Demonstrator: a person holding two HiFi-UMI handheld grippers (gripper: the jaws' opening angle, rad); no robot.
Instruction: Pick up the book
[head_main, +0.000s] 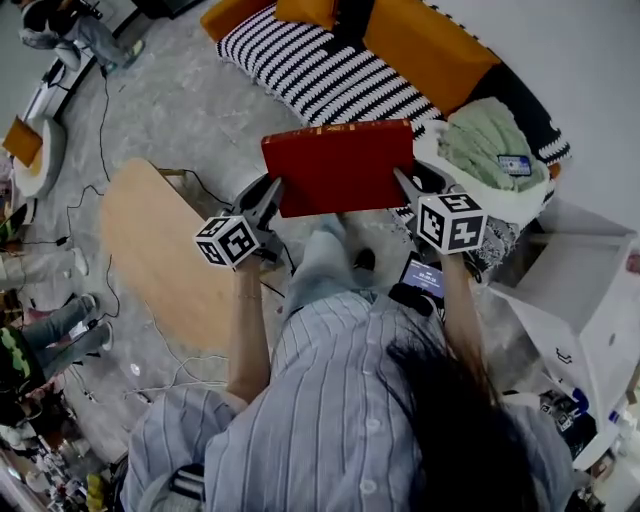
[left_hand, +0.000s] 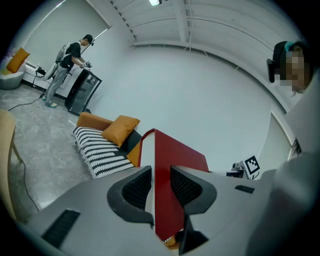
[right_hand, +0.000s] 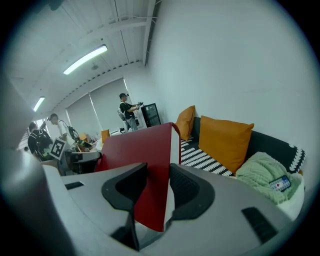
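A red hardcover book (head_main: 338, 166) hangs in the air in front of the person, held flat between both grippers. My left gripper (head_main: 274, 198) is shut on the book's left edge, and in the left gripper view the red cover (left_hand: 167, 165) runs between the two dark pads. My right gripper (head_main: 404, 180) is shut on the right edge; the right gripper view shows the book (right_hand: 145, 155) clamped between its jaws, white page edges facing right.
A black-and-white striped sofa (head_main: 320, 70) with orange cushions (head_main: 420, 40) lies beyond the book. A green blanket (head_main: 490, 145) with a phone sits at the right. A round wooden table (head_main: 160, 250) stands at the left, cables on the floor. Another person (left_hand: 70, 65) stands far off.
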